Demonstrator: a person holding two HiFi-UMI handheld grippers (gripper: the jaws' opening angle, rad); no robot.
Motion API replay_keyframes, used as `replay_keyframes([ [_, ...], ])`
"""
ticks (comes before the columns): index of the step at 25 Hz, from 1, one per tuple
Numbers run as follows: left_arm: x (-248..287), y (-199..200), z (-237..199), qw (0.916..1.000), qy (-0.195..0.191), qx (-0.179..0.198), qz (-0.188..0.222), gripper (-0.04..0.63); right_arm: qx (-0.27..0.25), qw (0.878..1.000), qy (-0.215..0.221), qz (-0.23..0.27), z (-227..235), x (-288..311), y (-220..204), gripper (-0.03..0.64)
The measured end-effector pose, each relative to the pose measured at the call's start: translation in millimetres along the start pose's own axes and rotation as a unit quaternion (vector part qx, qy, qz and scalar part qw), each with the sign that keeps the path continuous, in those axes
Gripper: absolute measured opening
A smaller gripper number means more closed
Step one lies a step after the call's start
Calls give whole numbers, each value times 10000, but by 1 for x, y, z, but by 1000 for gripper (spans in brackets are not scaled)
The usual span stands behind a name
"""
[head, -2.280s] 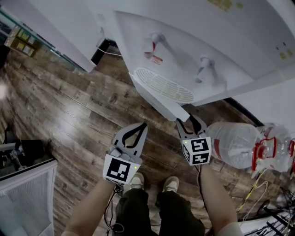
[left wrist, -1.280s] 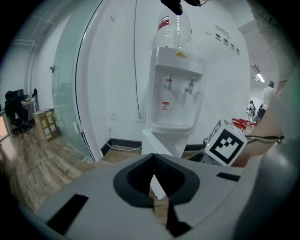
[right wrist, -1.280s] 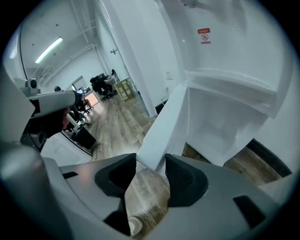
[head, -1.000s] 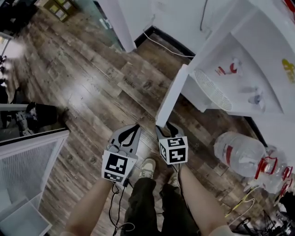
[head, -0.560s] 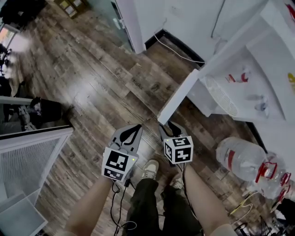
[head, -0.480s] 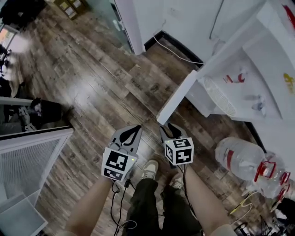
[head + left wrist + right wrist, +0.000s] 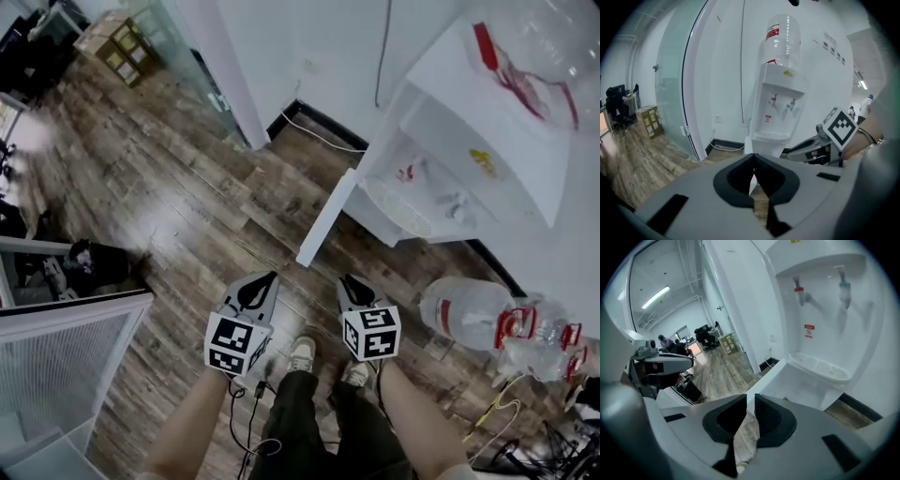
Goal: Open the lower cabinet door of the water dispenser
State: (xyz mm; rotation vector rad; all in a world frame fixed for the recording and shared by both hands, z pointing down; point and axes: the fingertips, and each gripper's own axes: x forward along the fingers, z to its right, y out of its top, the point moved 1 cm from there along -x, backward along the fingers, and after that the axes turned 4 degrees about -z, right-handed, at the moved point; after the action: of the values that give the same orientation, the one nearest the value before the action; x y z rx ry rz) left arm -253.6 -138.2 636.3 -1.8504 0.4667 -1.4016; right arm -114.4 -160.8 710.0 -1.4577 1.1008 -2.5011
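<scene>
1. White plastic is forming the boxy water dispenser (image 7: 487, 122), which is standing against the wall. A clear ribbed bottle (image 7: 783, 40) with a red label is sitting neck-down on top; what it is holding cannot be made out.
2. A flat white panel, the lower cabinet door (image 7: 323, 220), is standing swung wide open from the dispenser's base over the floor. It is ahead of both claws and touching neither.
3. Under the red tap (image 7: 800, 291) and the blue tap (image 7: 843, 287), a shallow drip tray (image 7: 820, 365) with a slotted oval grille is jutting out.
4. The left claw (image 7: 267, 277) is staying clenched, its dark tips meeting with nothing between them.
5. The right claw (image 7: 346, 279) has just been closing; its jaws are leaving only a narrow slit and are grasping nothing.
6. On the glossy wood-plank floor (image 7: 169, 187), a clear jug (image 7: 459, 314) with a red band is lying on its side to the person's right. A second jug (image 7: 539, 333) with red handles is lying just beside it.
7. Cardboard boxes (image 7: 117, 47) are sitting stacked by the glass partition.
</scene>
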Motion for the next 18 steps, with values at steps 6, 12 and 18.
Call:
replay_keyframes([
  [6, -28, 44, 33, 9993, -229, 299, 43, 6, 266, 9988, -107, 407, 5, -83, 31, 50],
  [12, -59, 95, 66, 9976, -393, 524, 205, 6, 416, 9972, -152, 609, 1, -162, 53, 36],
  [18, -99, 145, 99, 9961, -526, 588, 404, 6, 302, 9955, -143, 891, -10, -242, 82, 7],
])
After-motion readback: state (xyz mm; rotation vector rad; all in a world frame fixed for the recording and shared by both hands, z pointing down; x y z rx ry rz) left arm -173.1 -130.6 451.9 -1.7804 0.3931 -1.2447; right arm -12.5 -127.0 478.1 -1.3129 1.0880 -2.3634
